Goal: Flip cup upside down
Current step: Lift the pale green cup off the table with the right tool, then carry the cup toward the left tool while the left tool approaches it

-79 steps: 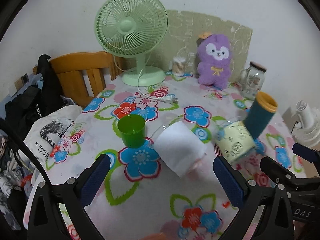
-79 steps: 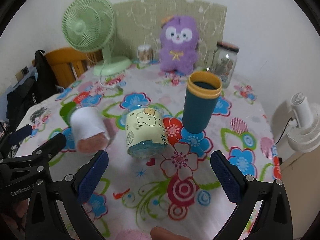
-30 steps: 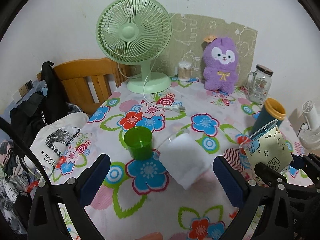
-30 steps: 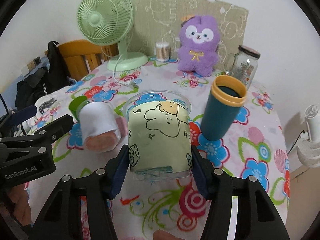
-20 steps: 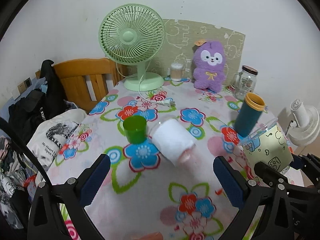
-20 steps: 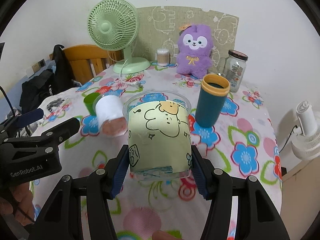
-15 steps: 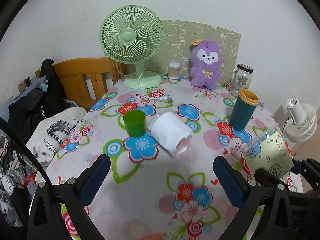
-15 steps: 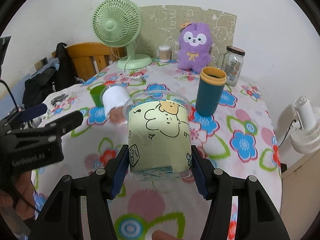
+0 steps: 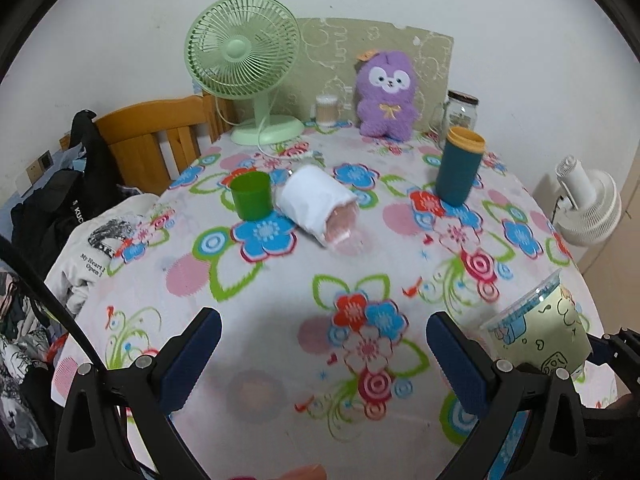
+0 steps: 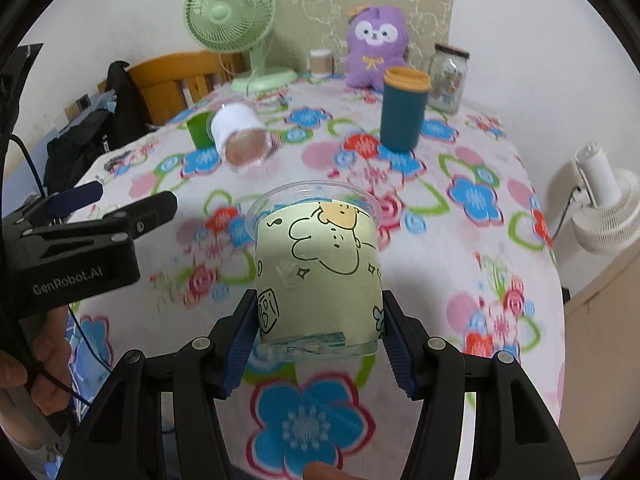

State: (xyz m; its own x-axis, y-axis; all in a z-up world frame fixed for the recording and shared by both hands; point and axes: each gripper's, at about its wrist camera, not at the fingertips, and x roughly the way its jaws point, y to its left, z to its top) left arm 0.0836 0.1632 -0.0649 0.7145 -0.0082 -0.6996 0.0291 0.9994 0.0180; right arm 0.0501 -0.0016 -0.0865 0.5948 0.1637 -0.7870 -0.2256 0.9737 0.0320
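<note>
Two tongs: my right tongs (image 10: 318, 330) squeeze the cartoon cup (image 10: 318, 272), mouth pointing away over the bench (image 10: 460, 264), while my left tongs (image 9: 322, 350) hang open beside it.

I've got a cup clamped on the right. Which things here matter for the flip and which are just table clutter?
For the job:
- cartoon-print plastic cup, clamped near its base
- right gripper
- floral tablecloth, the landing spot

Lying about:
- left gripper, open and empty
- white-sleeved cup on its side
- green cup
- teal tumbler
- green fan
- purple plush
- glass jar
</note>
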